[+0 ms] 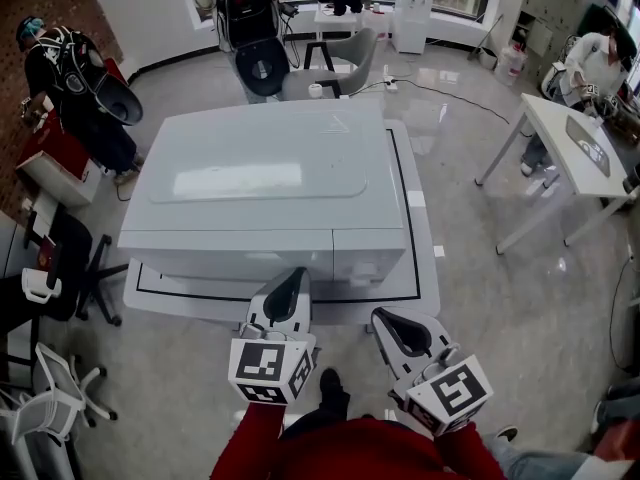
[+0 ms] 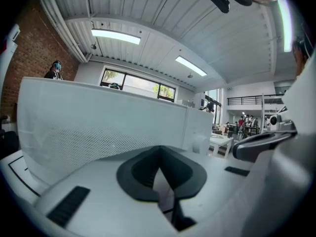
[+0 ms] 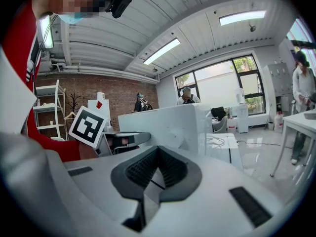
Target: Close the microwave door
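Large white box-shaped microwave (image 1: 260, 183) sits on a low white table with a black border line (image 1: 425, 258), centre of the head view, front face toward the near side. Door looks shut: its face runs flush with the control panel on the right, with no gap at the seam. In the left gripper view the perforated white door window fills the left and middle, and a round white knob (image 2: 200, 143) sits on the panel to the right.

Left gripper (image 1: 292, 280): jaws fully together, nothing between them (image 2: 159, 154). Tip is right up at the microwave's front, near the door/panel seam. Can't tell if it's touching.

Right gripper (image 1: 385, 320): jaws also closed tip to tip and empty (image 3: 157, 152). It sits nearer than the left one and to its right, off the table's near edge, clear of the microwave. Its view shows the microwave's panel end (image 3: 173, 125) ahead, with the left gripper's marker cube (image 3: 89, 126) at left.

Both grippers are held out from red sleeves (image 1: 360, 453) at the bottom of the head view.

Around it: grey shell chair (image 1: 340, 63) on the far side, white desk (image 1: 575, 148) at the far right, person with a dark backpack (image 1: 70, 78) at the far left.
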The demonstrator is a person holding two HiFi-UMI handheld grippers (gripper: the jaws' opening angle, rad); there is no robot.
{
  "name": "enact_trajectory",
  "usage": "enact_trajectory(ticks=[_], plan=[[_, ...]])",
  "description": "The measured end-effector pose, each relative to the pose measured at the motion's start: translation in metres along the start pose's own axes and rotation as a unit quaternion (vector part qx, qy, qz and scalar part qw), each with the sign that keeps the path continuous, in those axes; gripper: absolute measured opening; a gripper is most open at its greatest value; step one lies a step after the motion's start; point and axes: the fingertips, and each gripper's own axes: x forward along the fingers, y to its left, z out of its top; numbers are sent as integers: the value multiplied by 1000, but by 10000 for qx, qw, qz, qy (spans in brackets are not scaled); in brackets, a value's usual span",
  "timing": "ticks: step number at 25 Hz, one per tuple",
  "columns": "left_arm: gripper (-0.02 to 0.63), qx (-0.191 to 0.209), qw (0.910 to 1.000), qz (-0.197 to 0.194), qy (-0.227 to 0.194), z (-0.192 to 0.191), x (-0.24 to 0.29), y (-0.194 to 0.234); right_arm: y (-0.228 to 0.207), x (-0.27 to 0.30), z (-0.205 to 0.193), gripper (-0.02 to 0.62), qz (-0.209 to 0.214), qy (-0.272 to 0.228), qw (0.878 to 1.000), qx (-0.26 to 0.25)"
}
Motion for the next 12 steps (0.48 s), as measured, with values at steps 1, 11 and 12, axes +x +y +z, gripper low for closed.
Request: enact_trajectory(ticks=[1,11,12], plan=[[9,-22,10000,-24,-1,-1,1,0,0,0,-1,14,2,5,10000,14],[9,-133,9965,-713,-412,7,-27,-16,7,-4,8,14,120,-148,9998,-64],[9,-89,9961,-756,-443,7,-33,-18,8,-4,9,14,150,-175,9997,-72]])
